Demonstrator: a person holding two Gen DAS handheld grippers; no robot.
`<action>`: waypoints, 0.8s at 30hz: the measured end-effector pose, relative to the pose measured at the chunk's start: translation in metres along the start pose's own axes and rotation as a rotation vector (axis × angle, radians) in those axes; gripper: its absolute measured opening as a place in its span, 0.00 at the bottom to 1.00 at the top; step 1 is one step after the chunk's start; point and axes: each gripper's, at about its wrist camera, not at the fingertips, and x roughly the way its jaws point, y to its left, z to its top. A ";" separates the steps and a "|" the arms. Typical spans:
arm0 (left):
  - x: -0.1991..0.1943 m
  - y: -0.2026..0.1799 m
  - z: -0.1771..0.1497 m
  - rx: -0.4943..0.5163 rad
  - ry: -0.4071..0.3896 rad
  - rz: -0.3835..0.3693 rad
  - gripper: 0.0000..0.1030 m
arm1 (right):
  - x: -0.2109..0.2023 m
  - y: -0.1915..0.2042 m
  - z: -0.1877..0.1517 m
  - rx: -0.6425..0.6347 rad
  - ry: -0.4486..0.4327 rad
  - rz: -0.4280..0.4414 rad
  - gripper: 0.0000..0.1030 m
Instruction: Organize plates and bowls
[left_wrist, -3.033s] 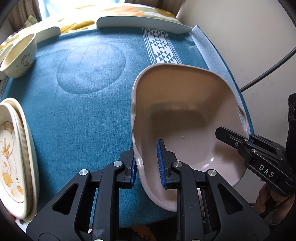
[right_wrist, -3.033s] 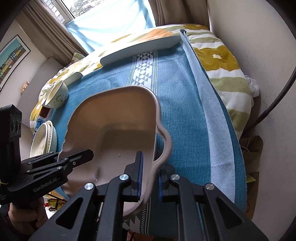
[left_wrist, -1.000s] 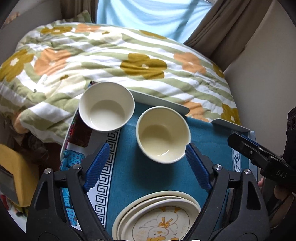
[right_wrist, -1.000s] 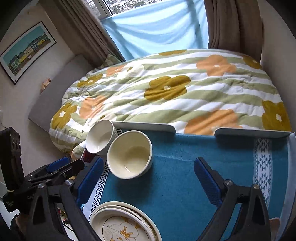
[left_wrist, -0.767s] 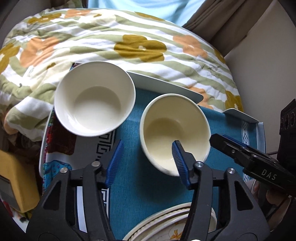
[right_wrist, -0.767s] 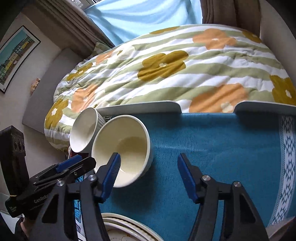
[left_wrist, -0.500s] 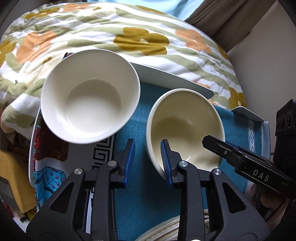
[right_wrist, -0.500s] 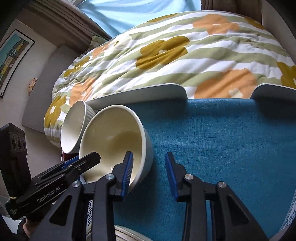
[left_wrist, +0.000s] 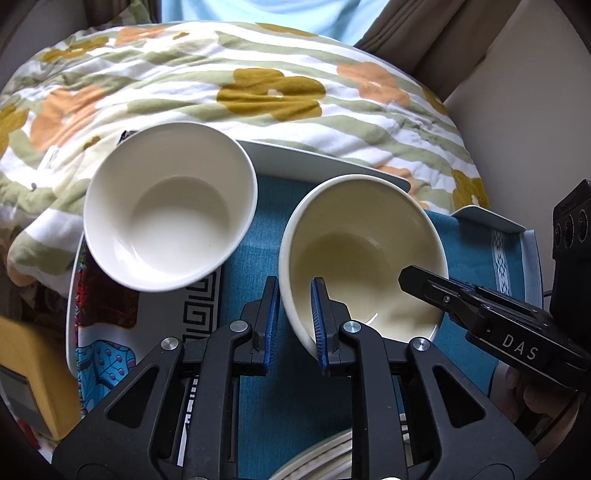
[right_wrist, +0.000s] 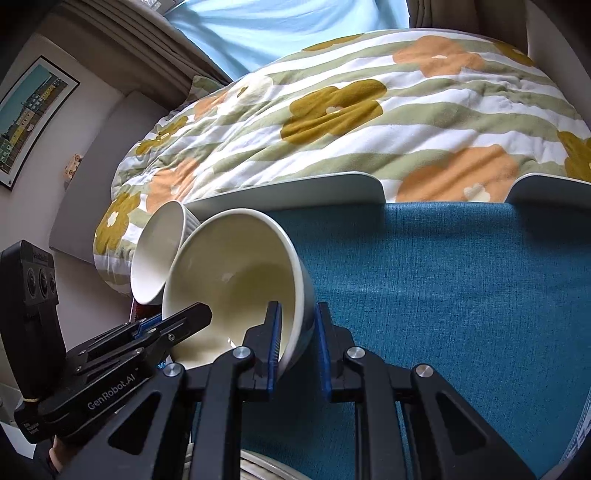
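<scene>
A cream bowl stands on the blue cloth, also seen in the right wrist view. My left gripper is shut on its near left rim, one pad inside, one outside. My right gripper is shut on its right rim the same way; it shows in the left wrist view. A white bowl sits just left of the cream one, near the table's left edge, also in the right wrist view. The rim of a plate stack shows at the bottom.
The blue cloth covers a white table that stands against a bed with a flowered quilt. A patterned mat lies under the white bowl. A wall rises at the right.
Three seconds ago both grippers held a beige dish. Since then they opened, moved to the cream bowl and closed on its rim from both sides.
</scene>
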 end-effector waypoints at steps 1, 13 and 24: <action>-0.005 -0.003 0.000 0.006 -0.009 -0.001 0.15 | -0.005 0.001 0.000 -0.003 -0.008 -0.001 0.16; -0.086 -0.080 -0.014 0.086 -0.117 -0.009 0.15 | -0.103 -0.003 -0.014 -0.049 -0.138 0.005 0.16; -0.126 -0.198 -0.077 0.108 -0.184 -0.050 0.15 | -0.210 -0.064 -0.065 -0.091 -0.226 -0.012 0.16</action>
